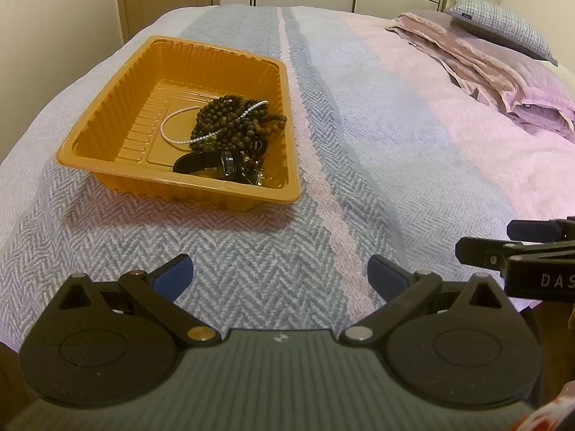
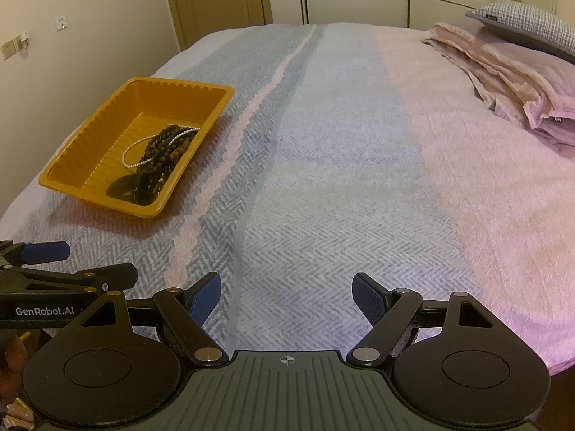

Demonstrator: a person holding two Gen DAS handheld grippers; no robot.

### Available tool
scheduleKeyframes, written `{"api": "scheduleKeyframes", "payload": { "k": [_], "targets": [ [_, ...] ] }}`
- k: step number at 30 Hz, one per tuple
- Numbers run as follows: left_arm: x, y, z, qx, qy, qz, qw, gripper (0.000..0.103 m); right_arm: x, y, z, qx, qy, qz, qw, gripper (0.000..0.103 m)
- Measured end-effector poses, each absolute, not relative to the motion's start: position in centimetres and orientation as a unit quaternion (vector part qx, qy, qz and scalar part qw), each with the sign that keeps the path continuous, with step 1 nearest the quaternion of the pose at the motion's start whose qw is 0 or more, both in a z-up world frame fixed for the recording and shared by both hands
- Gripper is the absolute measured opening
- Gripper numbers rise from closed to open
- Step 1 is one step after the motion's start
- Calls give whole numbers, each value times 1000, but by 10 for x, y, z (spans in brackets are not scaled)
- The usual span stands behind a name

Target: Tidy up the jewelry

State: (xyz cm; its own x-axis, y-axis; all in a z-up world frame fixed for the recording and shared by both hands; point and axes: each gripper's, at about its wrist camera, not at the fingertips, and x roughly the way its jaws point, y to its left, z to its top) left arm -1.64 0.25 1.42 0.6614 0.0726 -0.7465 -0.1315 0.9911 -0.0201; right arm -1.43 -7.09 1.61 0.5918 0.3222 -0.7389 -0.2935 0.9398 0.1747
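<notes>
Both hand-held grippers, left hand-held gripper point(image 1: 280, 274) and right hand-held gripper point(image 2: 286, 292), hang open and empty above the bed point(image 2: 323, 179); the jewelry point(image 1: 230, 133) lies well ahead-left in an orange tray point(image 1: 107, 122), nothing between.

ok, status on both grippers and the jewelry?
Left gripper open, empty. Right gripper open, empty. Jewelry piled in orange tray on the bed. Path to tray clear.

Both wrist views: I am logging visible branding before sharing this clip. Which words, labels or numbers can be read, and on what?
"GenRobot.AI": white print on the side of the left gripper, seen in the right wrist view.
"DAS": start of a cut-off word on the right gripper, left wrist view.
Tag on the checked pillow: too small.
Label on the folded pink blanket: blurred.
Orange tray: no text.
</notes>
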Motion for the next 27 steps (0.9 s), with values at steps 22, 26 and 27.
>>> {"api": "scheduleKeyframes", "payload": {
  "k": [22,26,27],
  "targets": [
    [-17,3,14,-36,407,57,911,103,-14,-69,14,15,419,175,891,80],
    [-17,3,14,-37,407,57,911,103,-14,-69,13,15,420,175,890,80],
    [-17,3,14,-37,407,58,911,103,-14,-69,13,15,420,175,891,80]
  ]
}}
